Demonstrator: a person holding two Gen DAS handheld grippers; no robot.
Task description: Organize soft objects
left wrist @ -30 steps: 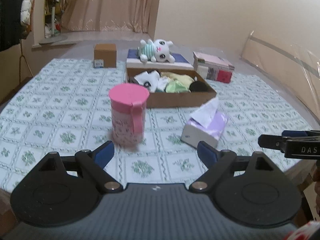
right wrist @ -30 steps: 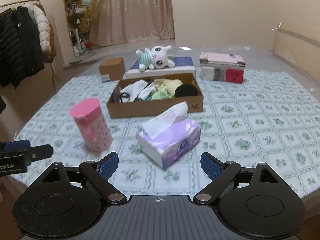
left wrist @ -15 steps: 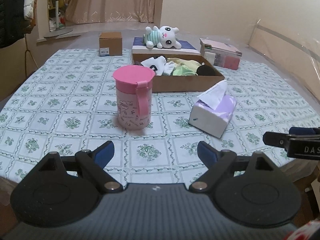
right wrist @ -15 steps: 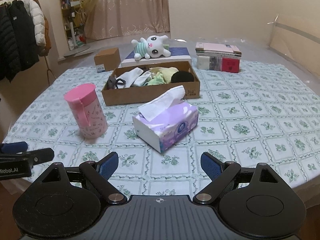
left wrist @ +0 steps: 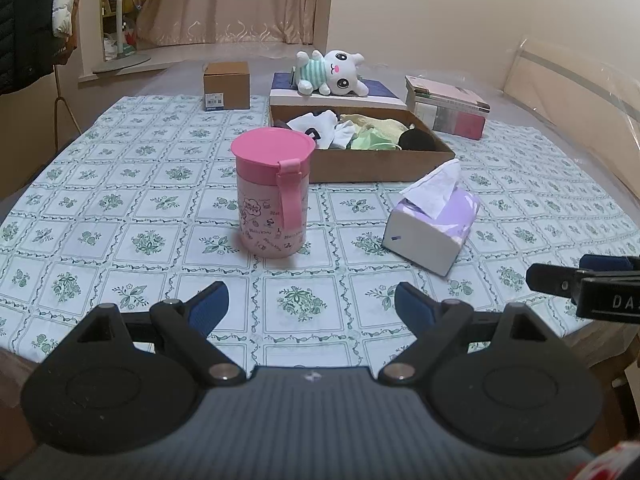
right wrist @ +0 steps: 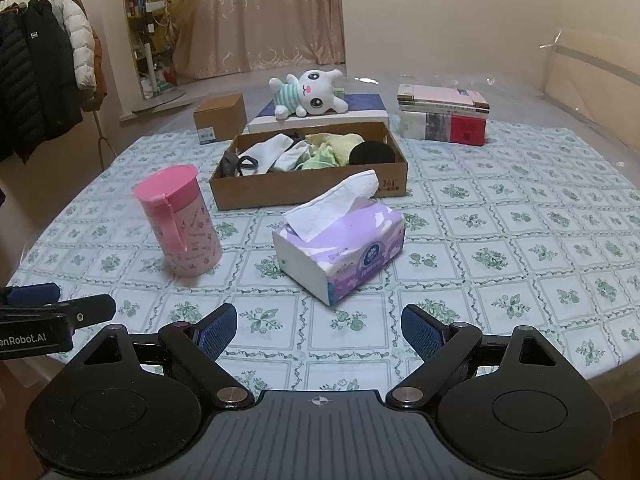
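Plush rabbit (right wrist: 306,94) lies on its side atop a flat white box (right wrist: 320,114) at the table's far end, long axis running left to right, head rightward. Nearer, both the left gripper (left wrist: 310,306) and right gripper (right wrist: 318,326) hover wide open and empty above a green-flowered tablecloth (right wrist: 500,256). A pink mug (left wrist: 272,192) and tissue box (right wrist: 340,248) stand mid-table. Beyond, a cardboard tray (right wrist: 308,188) holds what look like socks (right wrist: 276,152). Curtains (right wrist: 260,16) hang behind.

A pink cup (left wrist: 273,196) with a lid stands on the flowery tablecloth (left wrist: 120,184). A purple tissue box (right wrist: 340,248) sits beside it. Farther back are a small brown box (left wrist: 226,85) and stacked books (right wrist: 443,119).
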